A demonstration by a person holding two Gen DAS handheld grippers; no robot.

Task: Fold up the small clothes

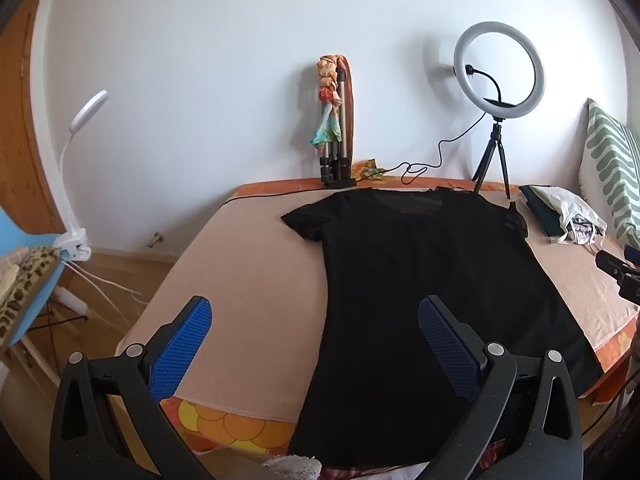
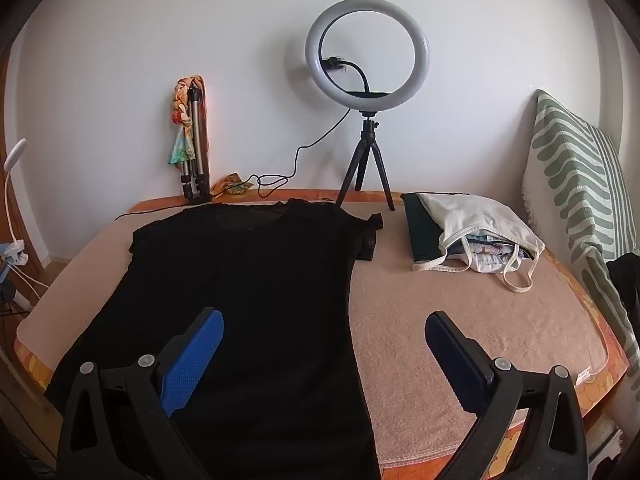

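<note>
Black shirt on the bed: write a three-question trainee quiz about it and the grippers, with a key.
1. True or false: the black shirt lies spread flat on the towel.
2. Multiple choice: what stands at the wall beyond the shirt's collar end? A) ring light on a small tripod B) a fan C) a mirror
3. Short answer: are the left gripper and right gripper holding cloth?

Key:
1. True; both sleeves are out to the sides.
2. A.
3. No; both are open above the shirt's lower part, with nothing between the fingers.
</note>
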